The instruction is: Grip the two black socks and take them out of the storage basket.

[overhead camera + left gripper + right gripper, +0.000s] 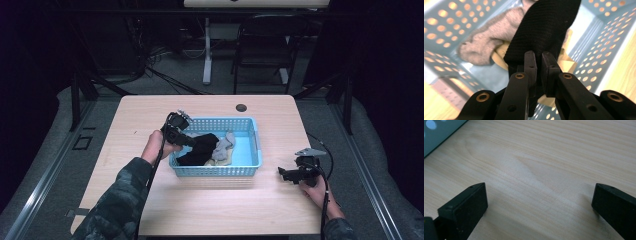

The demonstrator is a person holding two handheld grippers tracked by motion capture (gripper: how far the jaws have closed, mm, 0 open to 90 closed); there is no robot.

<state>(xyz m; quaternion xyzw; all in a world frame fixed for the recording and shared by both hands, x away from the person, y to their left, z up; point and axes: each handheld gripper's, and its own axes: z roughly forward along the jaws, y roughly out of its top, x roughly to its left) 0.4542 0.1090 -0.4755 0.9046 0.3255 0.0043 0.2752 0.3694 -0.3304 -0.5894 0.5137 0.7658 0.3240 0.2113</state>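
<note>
Gripping black sock (544,32), left tool (186,139) clenched on its end, at left end of blue basket (252,165) at bench (150,210) centre. Sock trails over grey sock (486,47) and tan cloth (499,56) inside basket. Right tool (283,173) released, jaws wide apart, low over bare bench near right edge.

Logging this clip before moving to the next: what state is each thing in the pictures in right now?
Left claw: shut on the black sock, over the basket.
Black sock: pinched at one end, the rest lying in the basket.
Grey sock: crumpled in the basket, loose.
Tan cloth: lying under the socks, mostly covered.
Basket: upright on the table, holding the laundry.
Right claw: open, empty, low over the bare table.
</note>
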